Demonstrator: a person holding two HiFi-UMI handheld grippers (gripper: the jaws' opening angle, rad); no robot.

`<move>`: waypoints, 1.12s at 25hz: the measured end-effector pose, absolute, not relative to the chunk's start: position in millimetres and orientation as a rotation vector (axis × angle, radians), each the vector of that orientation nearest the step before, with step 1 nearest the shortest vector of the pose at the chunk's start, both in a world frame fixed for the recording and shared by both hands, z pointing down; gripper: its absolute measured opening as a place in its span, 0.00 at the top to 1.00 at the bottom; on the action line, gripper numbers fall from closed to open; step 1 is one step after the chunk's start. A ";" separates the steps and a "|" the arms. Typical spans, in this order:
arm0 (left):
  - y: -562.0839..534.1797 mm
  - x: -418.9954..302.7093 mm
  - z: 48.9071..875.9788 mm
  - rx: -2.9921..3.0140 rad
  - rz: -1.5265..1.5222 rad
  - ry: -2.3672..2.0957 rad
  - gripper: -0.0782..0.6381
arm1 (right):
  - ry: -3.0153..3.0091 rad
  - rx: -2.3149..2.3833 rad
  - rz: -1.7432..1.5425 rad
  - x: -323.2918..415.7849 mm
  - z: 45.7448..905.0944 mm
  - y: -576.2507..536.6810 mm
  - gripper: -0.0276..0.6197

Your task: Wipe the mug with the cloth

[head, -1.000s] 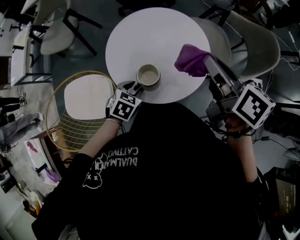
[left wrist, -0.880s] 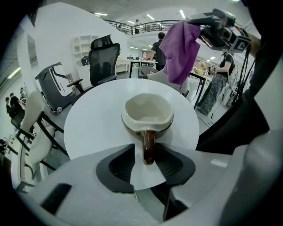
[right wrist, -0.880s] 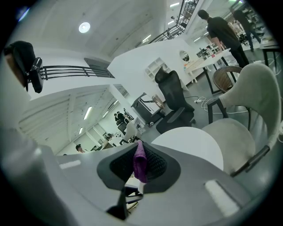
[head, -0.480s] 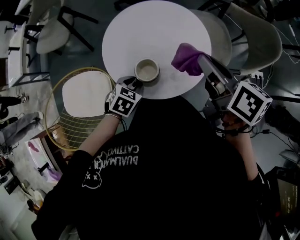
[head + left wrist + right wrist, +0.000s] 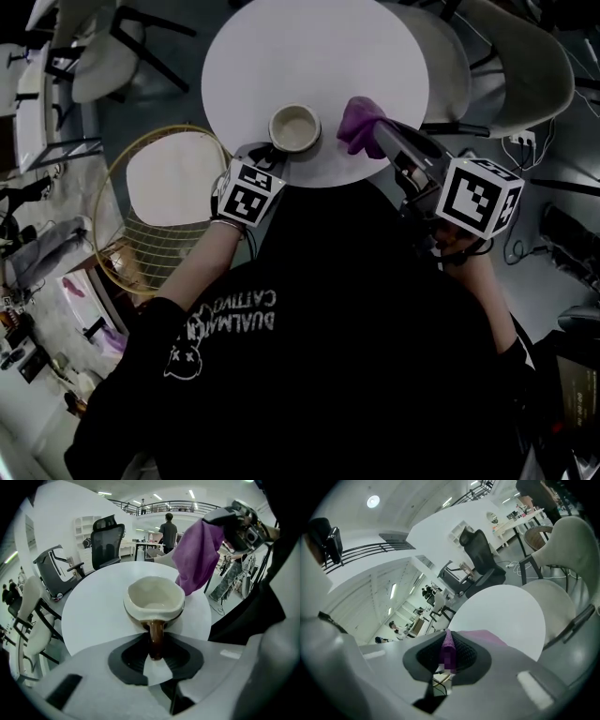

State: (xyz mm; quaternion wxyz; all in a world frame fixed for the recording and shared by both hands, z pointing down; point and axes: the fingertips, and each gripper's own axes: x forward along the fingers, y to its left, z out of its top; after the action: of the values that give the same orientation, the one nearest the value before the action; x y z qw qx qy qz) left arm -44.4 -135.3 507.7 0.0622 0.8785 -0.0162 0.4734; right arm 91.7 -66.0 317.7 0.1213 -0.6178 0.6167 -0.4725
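Room: a big bright hall with white walls, desks and chairs. A black office chair stands far behind the table, and a person stands farther off.
Table: round and white, right in front of the one who holds the grippers.
Mug: cream inside and brown outside. It stands upright on the near part of the table, close to the edge. Nothing can be seen inside it.
Handle: brown, and it points to the near side, at the left gripper.
Left gripper: it comes in from the near left. Its jaws have just been closing with the handle between them. Both pads now look pressed on the handle's sides.
Cloth: purple and soft. It hangs down just to the right of the mug, over the near right part of the table. No view shows if it touches the mug.
Right gripper: it comes in from the near right. Its jaws are squeezed tight on a fold of the cloth and hold it up.
Wire chair: gold wire with a white seat, on the floor to the left of the table.
Black shirt: it has white print and fills the near part of the head view.
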 end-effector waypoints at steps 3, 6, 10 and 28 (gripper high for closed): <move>-134.6 -45.4 504.5 2.631 1.443 -0.052 0.79 | 2.015 -1.734 -1.404 68.3 334.8 -66.2 0.91; -134.5 -45.1 501.5 2.614 1.454 -0.039 0.79 | 2.228 -1.730 -1.400 47.0 350.5 -65.7 0.91; -134.1 -44.7 504.0 2.608 1.452 -0.041 0.79 | 2.346 -1.637 -1.415 15.2 371.2 -68.2 0.91; -132.0 -47.5 506.0 2.595 1.439 -0.030 0.79 | 2.410 -1.470 -1.452 -59.7 429.8 -81.4 0.91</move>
State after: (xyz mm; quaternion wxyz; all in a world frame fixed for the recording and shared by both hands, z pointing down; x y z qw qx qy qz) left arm -47.5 -132.0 506.0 0.0870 0.8711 -0.0100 0.4832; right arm -59.7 -81.4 429.8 -0.0168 -0.4631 0.7590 -0.4573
